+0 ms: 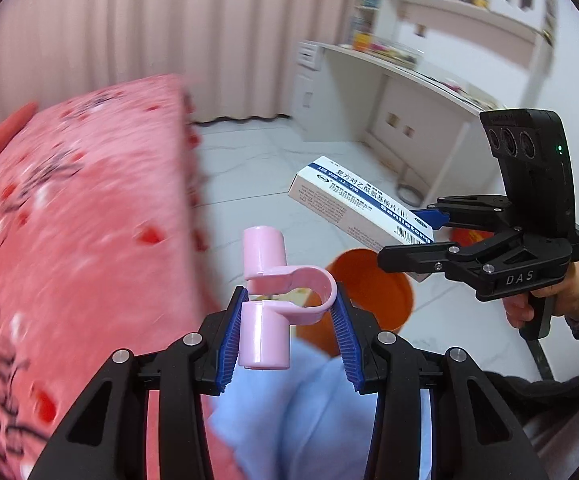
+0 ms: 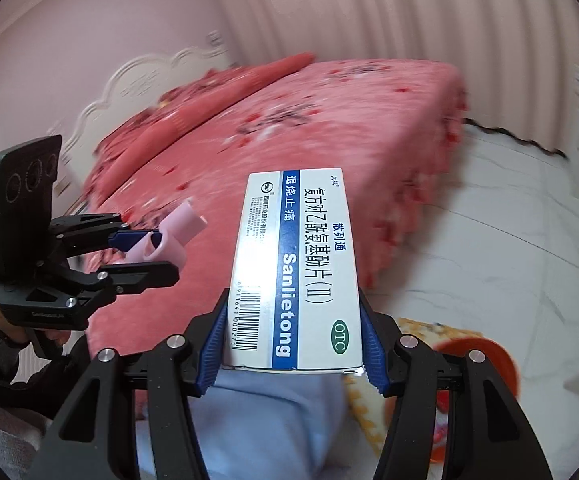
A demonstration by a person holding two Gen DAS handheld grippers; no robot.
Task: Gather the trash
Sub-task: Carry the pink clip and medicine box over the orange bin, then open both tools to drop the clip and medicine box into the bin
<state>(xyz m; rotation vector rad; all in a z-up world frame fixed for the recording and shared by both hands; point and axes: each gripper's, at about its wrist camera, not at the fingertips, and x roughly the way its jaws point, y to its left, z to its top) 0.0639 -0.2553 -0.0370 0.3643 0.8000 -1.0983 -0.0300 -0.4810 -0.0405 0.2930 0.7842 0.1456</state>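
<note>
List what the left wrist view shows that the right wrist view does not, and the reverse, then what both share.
Only the left wrist view: the white desk with shelves above it, and the mouth of the orange bin below the claws.

Only the right wrist view: the white headboard, and the medicine box's full printed face with its OTC mark.

Both: the left claw shut on the pink plastic clip, the right claw shut on the medicine box, the pink floral bed, the curtain and the white tiled floor.
</note>
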